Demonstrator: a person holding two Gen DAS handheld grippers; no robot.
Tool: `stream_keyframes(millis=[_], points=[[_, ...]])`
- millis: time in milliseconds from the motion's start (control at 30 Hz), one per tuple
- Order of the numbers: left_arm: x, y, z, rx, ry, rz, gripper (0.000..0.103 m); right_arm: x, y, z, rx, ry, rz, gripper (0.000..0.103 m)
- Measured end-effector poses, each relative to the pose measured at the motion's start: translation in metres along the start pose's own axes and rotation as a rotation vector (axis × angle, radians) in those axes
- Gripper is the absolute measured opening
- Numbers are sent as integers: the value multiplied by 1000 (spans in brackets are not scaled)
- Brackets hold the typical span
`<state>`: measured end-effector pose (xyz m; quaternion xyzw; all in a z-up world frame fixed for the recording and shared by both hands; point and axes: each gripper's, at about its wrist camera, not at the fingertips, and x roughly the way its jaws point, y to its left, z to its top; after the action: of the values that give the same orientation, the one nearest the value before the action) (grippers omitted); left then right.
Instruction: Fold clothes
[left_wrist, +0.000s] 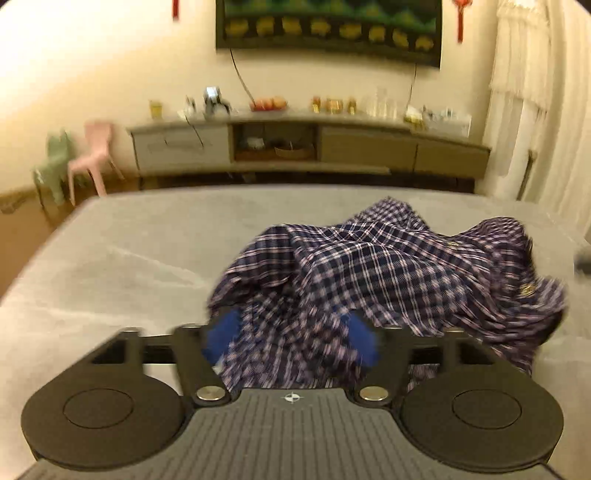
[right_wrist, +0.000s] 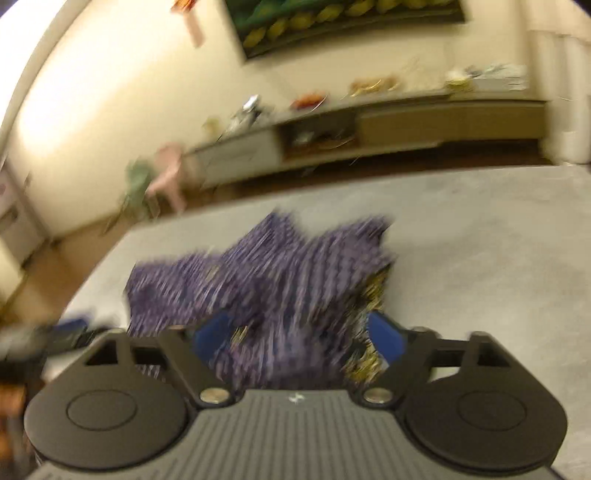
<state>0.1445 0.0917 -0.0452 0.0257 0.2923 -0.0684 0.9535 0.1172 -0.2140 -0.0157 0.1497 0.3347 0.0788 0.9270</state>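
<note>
shirt: plaid shirt (left_wrist: 388, 273) bunched on the grey bed (left_wrist: 129, 258), so nothing's folded yet;
left gripper (left_wrist: 291, 338): fingers spread wide, cloth lying between them;
right gripper (right_wrist: 299, 332): same deal, spread wide over the heap, probably hunting for an edge

No writing, brand name or number can be read anywhere here. The only sign is a small white crosshair mark (left_wrist: 291, 397) printed on the grey ribbed body of the left gripper, and a matching mark (right_wrist: 296, 398) on the right gripper's body, smeared by blur. The wall picture (left_wrist: 328, 26) shows only shapes, no letters.
</note>
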Motion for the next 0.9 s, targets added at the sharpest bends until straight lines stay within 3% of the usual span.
stream_keyframes(millis=[133,233,267,300,333,367,400,433,467,567,633,700,733,767,867,900], points=[[-13,-60,-21,136,11,-150,89,28,-27,7,171,-4,-4,86],[-1,-112,-46,309,14,-178,91,75,-38,4,251,42,11,84],[7,-124,-53,352,20,-165,91,87,-39,3,250,57,3,78],[16,-132,-61,387,23,-149,85,100,-39,-1,235,74,8,71],[24,-138,-67,420,27,-124,59,106,-38,-2,230,91,26,51],[31,-139,-69,435,30,-108,44,111,-38,-4,226,109,44,24],[35,-134,-67,425,40,-104,16,108,-37,-2,226,113,57,14],[33,-122,-61,392,43,-98,5,104,-37,-1,227,117,69,13],[29,-107,-54,350,34,-91,5,100,-36,1,227,120,82,11],[0,-50,-29,209,-29,-65,4,44,-32,19,269,23,210,8],[-24,-4,-15,96,-78,-3,3,10,-18,17,206,-14,398,8],[-31,31,-11,54,-70,101,3,-24,-3,15,140,-51,589,14],[-29,44,-12,57,-37,132,3,-21,5,8,117,-30,564,26],[-30,50,-16,68,-13,129,4,-12,8,4,108,6,480,45],[-43,51,-26,88,-5,89,5,16,5,-2,84,89,250,47],[-47,52,-30,94,-2,76,10,18,-3,-2,117,91,221,47]])
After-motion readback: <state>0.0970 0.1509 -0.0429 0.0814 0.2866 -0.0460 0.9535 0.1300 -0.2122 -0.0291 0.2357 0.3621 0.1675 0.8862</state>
